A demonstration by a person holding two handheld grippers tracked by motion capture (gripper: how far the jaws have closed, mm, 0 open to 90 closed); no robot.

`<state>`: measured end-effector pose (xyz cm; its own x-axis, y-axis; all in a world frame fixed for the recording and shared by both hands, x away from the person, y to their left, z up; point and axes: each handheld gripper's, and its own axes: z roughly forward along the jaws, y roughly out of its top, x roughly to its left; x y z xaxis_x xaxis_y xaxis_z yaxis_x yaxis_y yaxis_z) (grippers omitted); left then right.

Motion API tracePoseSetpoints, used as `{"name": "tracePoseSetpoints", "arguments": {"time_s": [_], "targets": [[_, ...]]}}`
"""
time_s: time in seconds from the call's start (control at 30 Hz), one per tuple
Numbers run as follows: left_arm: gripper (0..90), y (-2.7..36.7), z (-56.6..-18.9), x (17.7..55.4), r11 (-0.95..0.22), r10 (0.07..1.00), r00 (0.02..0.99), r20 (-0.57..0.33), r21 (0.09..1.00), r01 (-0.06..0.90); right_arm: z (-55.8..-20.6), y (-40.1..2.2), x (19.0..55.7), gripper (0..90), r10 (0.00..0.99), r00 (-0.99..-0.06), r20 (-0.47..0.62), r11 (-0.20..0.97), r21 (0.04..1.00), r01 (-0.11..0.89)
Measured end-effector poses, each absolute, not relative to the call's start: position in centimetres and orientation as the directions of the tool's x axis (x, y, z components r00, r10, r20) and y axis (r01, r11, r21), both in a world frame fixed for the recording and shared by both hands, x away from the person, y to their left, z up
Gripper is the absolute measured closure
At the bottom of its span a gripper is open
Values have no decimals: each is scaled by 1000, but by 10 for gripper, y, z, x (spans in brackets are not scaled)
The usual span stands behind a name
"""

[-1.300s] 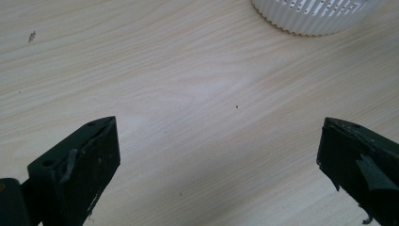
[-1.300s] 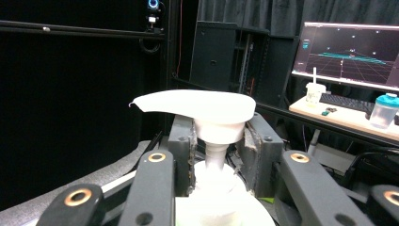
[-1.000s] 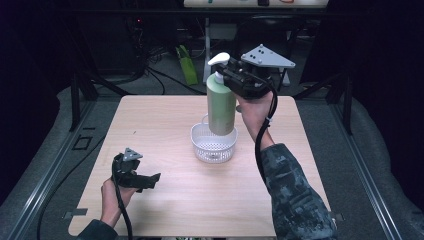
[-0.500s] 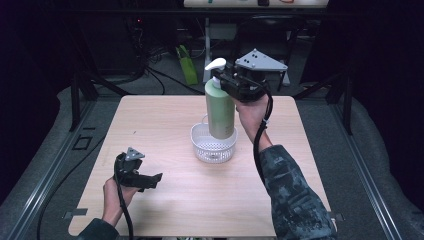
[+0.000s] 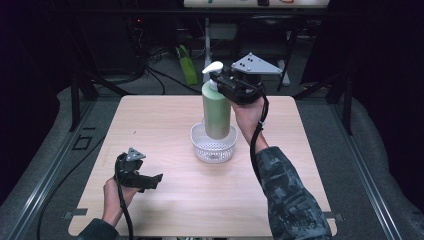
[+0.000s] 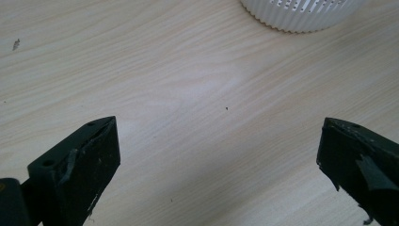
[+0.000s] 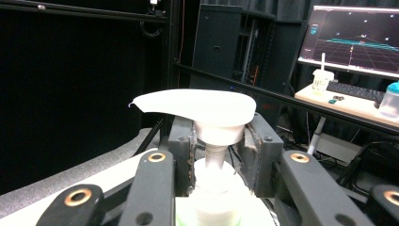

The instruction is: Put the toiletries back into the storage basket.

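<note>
Little has moved: right gripper (image 5: 223, 86) jaws stay clamped on the tall bottle (image 5: 216, 112) neck, below its pump; top-heavy, slippery. Left gripper (image 5: 150, 181) jaws apart.

Right gripper (image 5: 225, 82): black body w/ grey 3-cornered plate, black cable trailing; camo sleeve (image 5: 292, 195) showing. Left gripper (image 5: 150, 181): black, scuffed fingers (image 6: 89, 155).

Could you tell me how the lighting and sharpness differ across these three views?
High view: table lit, surroundings dark, slightly soft. Left gripper view: crisp wood grain, shaded lower right. Right gripper view: white pump head bright, background dark, near bottle top blurred.
</note>
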<state>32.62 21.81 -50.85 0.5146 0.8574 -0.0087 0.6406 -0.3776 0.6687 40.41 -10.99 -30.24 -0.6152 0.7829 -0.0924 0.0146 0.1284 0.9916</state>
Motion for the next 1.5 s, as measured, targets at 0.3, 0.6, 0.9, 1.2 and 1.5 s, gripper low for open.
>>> {"name": "tracePoseSetpoints", "arguments": {"time_s": [0.3, 0.6, 0.9, 1.2, 1.5], "targets": [[0, 218, -509, 326, -379, 856, 517, -11, 667, 641, -309, -107, 405, 678, 780, -619, -90, 130, 991, 20], [0, 216, -509, 327, -381, 854, 520, -12, 668, 639, -314, -105, 406, 677, 779, -621, -88, 135, 990, 29], [0, 217, -509, 327, -382, 853, 521, -11, 667, 640, -323, -102, 408, 677, 776, -625, -84, 140, 989, 41], [0, 216, -509, 326, -385, 852, 524, -9, 667, 637, -333, -102, 411, 678, 780, -622, -70, 136, 989, 59], [0, 217, -509, 327, -382, 852, 523, -12, 669, 638, -348, -102, 412, 677, 777, -625, -69, 143, 987, 69]]}}
